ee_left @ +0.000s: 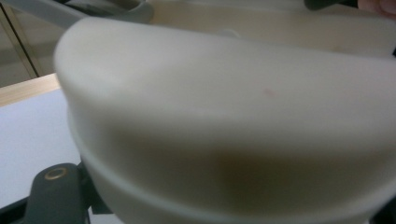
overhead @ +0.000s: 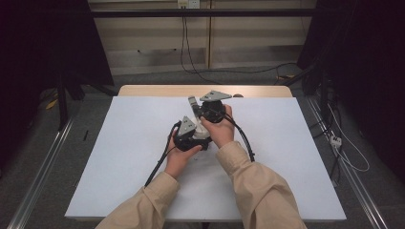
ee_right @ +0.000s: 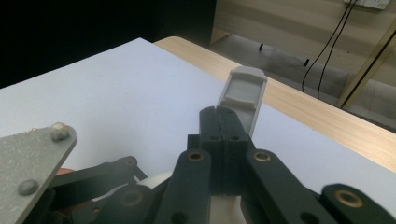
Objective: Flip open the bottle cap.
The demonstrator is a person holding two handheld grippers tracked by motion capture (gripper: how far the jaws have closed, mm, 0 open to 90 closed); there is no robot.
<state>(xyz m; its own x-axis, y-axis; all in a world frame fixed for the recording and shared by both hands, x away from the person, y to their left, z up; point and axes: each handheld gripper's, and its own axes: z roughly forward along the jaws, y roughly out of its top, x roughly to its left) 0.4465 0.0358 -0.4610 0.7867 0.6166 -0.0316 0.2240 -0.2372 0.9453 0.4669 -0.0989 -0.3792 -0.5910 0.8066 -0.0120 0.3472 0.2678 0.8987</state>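
Note:
Both hands hold their grippers close together over the middle of the white table (overhead: 119, 157). My right gripper (ee_right: 224, 116) (overhead: 197, 112) has its jaws pressed together on a flat pale grey tab (ee_right: 243, 91) (overhead: 192, 102) that sticks out past the tips. A smooth cream-white rounded object (ee_left: 224, 116) sits right against the left gripper's camera and hides its tips. Only a dark link with a brass pin (ee_left: 56, 174) shows at the bottom left. My left gripper (overhead: 193, 134) lies just below the right one, shut on the cream object, a bit of which (ee_right: 156, 179) shows under the right jaws.
The white sheet covers a wooden tabletop whose bare far edge (overhead: 200, 89) shows behind the hands. Black cables (overhead: 160, 162) trail from the grippers toward the person. Dark stands and floor cables (overhead: 344, 148) flank the table.

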